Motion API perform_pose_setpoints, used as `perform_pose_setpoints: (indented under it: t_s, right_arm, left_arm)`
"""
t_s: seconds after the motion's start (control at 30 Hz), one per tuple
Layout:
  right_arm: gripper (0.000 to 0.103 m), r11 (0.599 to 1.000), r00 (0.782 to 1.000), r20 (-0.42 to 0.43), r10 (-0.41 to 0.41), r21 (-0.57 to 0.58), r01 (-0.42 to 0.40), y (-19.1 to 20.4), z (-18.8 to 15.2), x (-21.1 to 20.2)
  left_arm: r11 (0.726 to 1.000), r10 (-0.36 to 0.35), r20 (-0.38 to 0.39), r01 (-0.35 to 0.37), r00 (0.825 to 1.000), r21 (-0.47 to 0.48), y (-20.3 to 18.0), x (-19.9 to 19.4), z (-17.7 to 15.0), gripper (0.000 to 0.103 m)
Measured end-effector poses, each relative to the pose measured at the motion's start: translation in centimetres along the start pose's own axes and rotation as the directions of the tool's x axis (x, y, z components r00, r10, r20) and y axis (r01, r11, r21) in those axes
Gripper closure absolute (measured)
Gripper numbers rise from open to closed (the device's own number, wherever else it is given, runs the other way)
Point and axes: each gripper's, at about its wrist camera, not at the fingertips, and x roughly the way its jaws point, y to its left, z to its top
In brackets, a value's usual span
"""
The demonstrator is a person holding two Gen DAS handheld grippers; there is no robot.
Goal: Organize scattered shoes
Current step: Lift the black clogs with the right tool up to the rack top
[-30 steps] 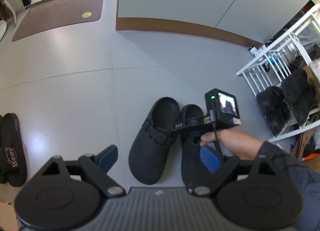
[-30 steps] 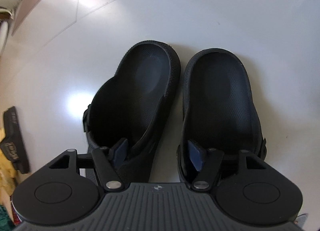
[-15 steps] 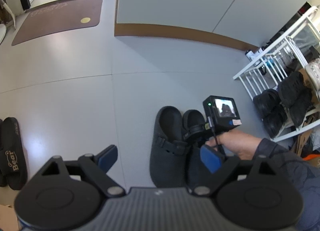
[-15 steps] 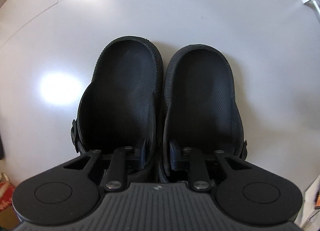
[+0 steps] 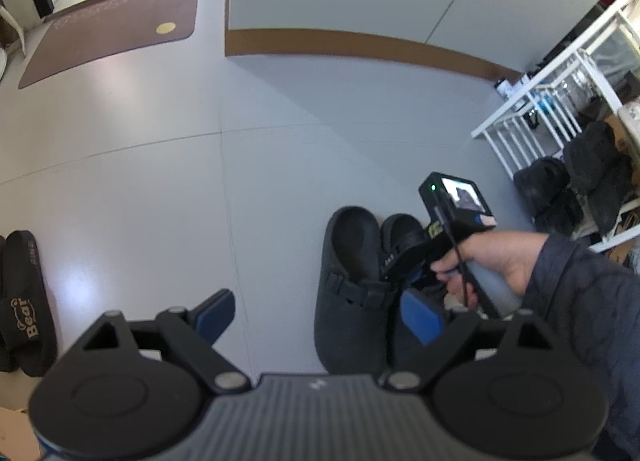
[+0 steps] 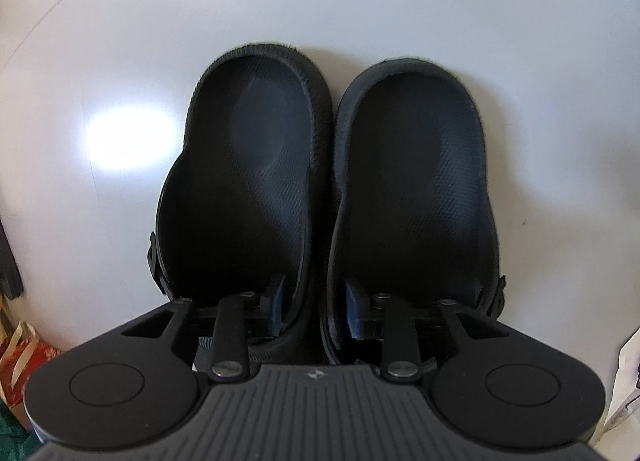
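Left wrist view: the left gripper (image 5: 316,315) is held above bare grey floor (image 5: 160,189), jaws wide apart, nothing between the blue pads. Ahead and to the right, a pair of black clogs (image 5: 352,285) is seen side by side on the floor, toes pointing away. The right gripper (image 5: 404,273) is lowered into the heel ends of the pair, gripped by the person's right hand (image 5: 492,261), dark sleeve behind it. A black slide sandal (image 5: 26,305) marked "Bear" is noted at the far left edge, well apart from the clogs. A white shoe rack (image 5: 560,125) with dark shoes on it is seen at the right; a brown doormat (image 5: 108,37) lies far back.

Right wrist view: both clogs are seen from above, the left clog (image 6: 248,189) and the right clog (image 6: 416,189) touching along their inner sides. One finger of the right gripper is placed inside each shoe, so the two adjoining inner walls are caught between the pads. The jaws have just been opening slightly after a tighter squeeze, yet both walls appear pressed together between the pads. The soles appear to rest on the floor.
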Motion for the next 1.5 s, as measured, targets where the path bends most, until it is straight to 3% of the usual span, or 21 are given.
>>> perform_pose_setpoints:
  t_s: [0.17, 0.4, 0.67, 0.97, 1.1, 1.27, 1.5]
  right_arm:
    - [0.056, 1.000, 0.999, -0.051, -0.015, -0.012, 0.015, 0.6, 0.5, 1.6]
    - [0.058, 0.997, 0.995, -0.093, -0.035, -0.067, 0.029, 1.7, 1.3, 1.8]
    - [0.075, 0.997, 1.000, -0.007, -0.029, -0.075, 0.029, 2.2, -0.4, 0.0]
    - [0.076, 0.999, 0.987, 0.163, -0.004, -0.050, 0.012, 2.1, -5.1, -3.7]
    - [0.076, 0.999, 0.962, 0.271, -0.017, -0.039, 0.029, 2.1, -7.6, -5.9]
    - [0.076, 1.000, 0.912, 0.411, -0.010, 0.024, 0.000, 1.1, -11.1, -9.0]
    - [0.077, 0.997, 0.812, 0.583, -0.029, 0.073, -0.017, 0.8, -16.2, -15.3]
  left_arm:
    - [1.000, 0.006, -0.008, -0.006, 1.000, -0.001, -0.5, 0.4, 0.3, 0.011]
    - [1.000, 0.003, -0.016, -0.002, 1.000, 0.009, -1.4, 0.7, 0.8, 0.011]
    - [1.000, 0.004, 0.004, -0.004, 1.000, 0.022, -1.4, -0.1, 1.3, 0.011]
    - [0.998, 0.016, 0.015, -0.017, 1.000, 0.066, -2.0, -0.7, 0.3, 0.011]
    - [0.996, 0.010, 0.027, -0.013, 1.000, 0.091, -2.5, -1.6, -0.1, 0.011]
    - [0.993, -0.016, 0.053, 0.010, 0.998, 0.116, -3.6, -2.8, -0.5, 0.011]
    - [0.986, -0.052, 0.075, 0.039, 0.996, 0.163, -5.9, -3.7, -0.8, 0.011]
